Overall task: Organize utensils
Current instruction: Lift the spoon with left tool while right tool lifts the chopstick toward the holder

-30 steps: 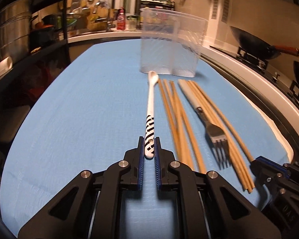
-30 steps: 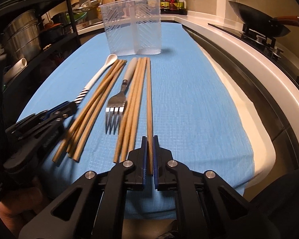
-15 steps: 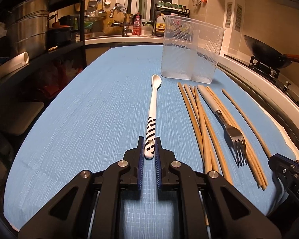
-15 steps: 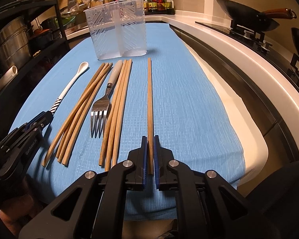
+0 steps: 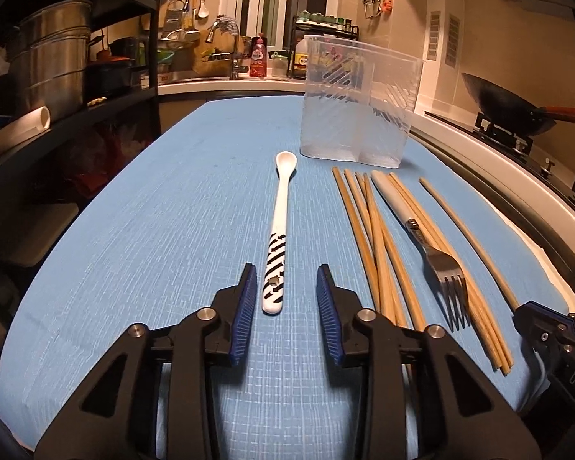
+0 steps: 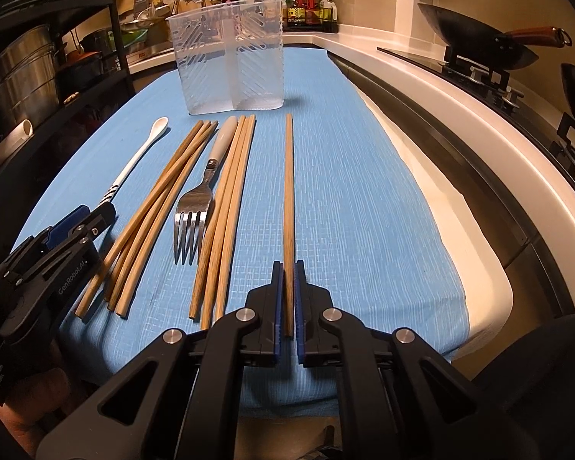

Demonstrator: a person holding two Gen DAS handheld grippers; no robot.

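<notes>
Here, in the left wrist view, the left gripper is hanging low over the blue cloth with its jaws opening; the striped handle end of the white spoon is lying between the blue pads, touching neither of them, flat on the cloth. The spoon's bowl is pointing away toward the clear plastic utensil holder, which is standing upright at the far end of the cloth. To the right of the spoon a bundle of wooden chopsticks is lying lengthwise, then a fork with a pale handle, tines toward the camera, with more chopsticks just beside it. A single chopstick is lying apart on the far right, running to the right gripper at the frame's edge.

In the right wrist view, the right gripper is clamping that single chopstick by its near end, the jaws nearly closed on it, the stick stretching straight ahead over the cloth toward the holder. The holder is showing two compartments split by a central wall. The fork is lying between two groups of chopsticks, and the spoon is lying furthest left, its striped end reaching the left gripper. A wok is sitting on the stove at the right.
</notes>
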